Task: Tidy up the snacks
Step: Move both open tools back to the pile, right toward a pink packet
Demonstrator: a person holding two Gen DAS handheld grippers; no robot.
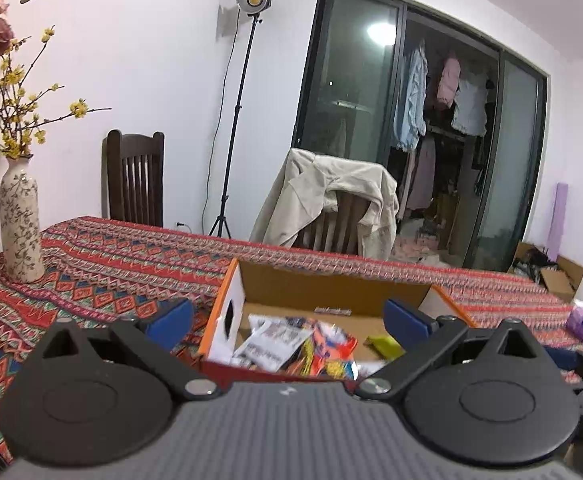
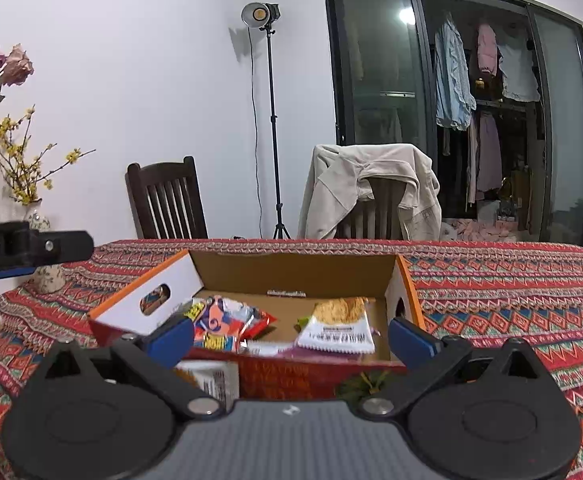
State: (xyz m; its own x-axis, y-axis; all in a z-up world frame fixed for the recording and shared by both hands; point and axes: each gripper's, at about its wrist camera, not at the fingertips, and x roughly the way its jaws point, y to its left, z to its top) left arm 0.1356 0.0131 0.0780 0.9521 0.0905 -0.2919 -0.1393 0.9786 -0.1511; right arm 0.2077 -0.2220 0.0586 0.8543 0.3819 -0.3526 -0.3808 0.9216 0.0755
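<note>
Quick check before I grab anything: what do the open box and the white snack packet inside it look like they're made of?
The orange-edged open box looks like corrugated cardboard: matte brown inner walls, printed white and red outside, punched handle holes. The white snack packet with a crumbly food picture seems thin glossy plastic film, with a serrated sealed edge and slight sheen; foil lining cannot be ruled out.
</note>
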